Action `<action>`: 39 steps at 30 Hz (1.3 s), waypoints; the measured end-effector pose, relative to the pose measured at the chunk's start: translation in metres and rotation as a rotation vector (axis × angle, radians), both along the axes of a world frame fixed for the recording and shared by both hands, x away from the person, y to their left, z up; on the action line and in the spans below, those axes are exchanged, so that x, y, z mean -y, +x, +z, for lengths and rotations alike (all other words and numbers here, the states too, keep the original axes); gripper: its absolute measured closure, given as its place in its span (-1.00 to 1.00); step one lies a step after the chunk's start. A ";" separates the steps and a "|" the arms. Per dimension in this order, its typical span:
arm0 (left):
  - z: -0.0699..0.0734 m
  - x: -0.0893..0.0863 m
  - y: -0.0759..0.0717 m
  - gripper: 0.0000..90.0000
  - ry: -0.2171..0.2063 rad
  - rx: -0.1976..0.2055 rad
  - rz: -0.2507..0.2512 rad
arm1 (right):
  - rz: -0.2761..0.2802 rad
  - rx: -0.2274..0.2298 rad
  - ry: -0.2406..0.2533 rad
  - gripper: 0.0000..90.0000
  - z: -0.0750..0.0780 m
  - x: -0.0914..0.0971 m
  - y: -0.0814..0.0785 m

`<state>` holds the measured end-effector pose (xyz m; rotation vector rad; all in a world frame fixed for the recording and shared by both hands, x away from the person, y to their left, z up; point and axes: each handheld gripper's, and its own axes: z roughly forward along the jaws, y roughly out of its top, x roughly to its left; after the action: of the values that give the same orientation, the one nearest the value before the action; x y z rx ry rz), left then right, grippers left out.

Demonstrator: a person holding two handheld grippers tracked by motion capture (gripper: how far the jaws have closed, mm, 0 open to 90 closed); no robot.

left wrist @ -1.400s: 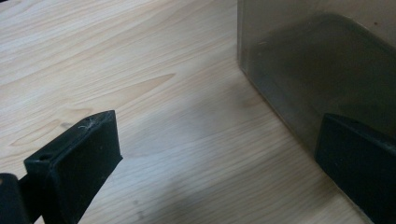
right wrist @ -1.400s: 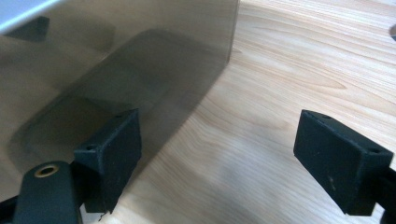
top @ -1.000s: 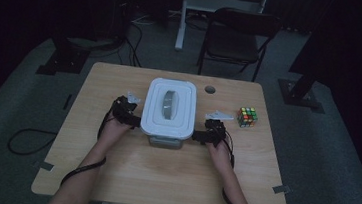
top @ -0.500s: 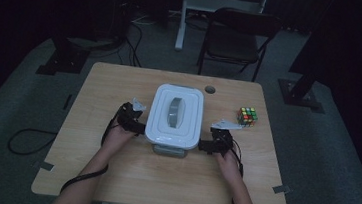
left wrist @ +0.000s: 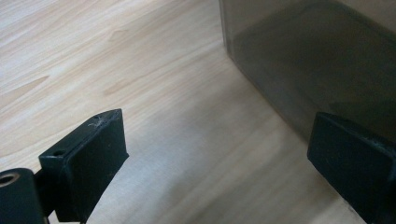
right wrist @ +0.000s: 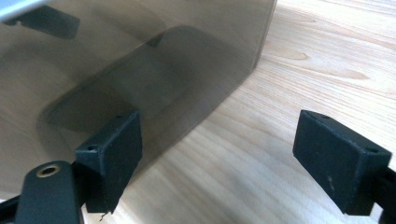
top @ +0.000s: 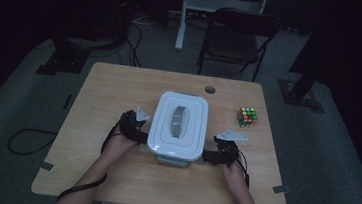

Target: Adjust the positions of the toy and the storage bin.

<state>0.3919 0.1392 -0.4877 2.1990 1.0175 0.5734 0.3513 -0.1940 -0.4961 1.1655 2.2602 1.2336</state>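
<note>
A clear plastic box with a white lid [top: 179, 124] stands in the middle of the wooden table [top: 119, 91]. My left gripper [top: 140, 134] sits against the box's left side. In the left gripper view it [left wrist: 219, 158] is open over bare wood, its jaws having just closed a little, with the smoky box wall [left wrist: 317, 60] beside one jaw. My right gripper [top: 207, 156] is at the box's near right corner. In the right gripper view it [right wrist: 219, 158] is open too, with the box wall [right wrist: 116, 56] just beyond one jaw and bare table between the jaws.
A colourful puzzle cube [top: 247, 116] lies on the table to the right of the box. A round cable hole [top: 210, 90] is in the far part of the tabletop. A dark folding chair [top: 235, 37] stands beyond the table, and cables lie on the floor.
The box has slid toward the near edge and a little to the right. Both hands and their grippers have drawn back with it along its sides.
</note>
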 end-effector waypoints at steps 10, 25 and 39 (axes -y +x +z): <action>0.001 0.000 -0.018 -0.88 -0.018 0.006 -0.018 | 0.021 0.019 0.029 -0.66 0.003 0.005 -0.023; 0.000 -0.003 -0.049 -0.87 -0.002 0.011 -0.054 | 0.073 -0.003 0.044 -0.66 -0.002 0.005 -0.044; -0.007 -0.022 -0.053 -0.96 -0.081 0.026 -0.029 | 0.114 -0.016 0.086 -0.71 -0.004 0.006 -0.048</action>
<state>0.3385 0.1611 -0.4944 2.1262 0.9773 0.5370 0.3031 -0.2001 -0.5005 1.0921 2.3348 1.3817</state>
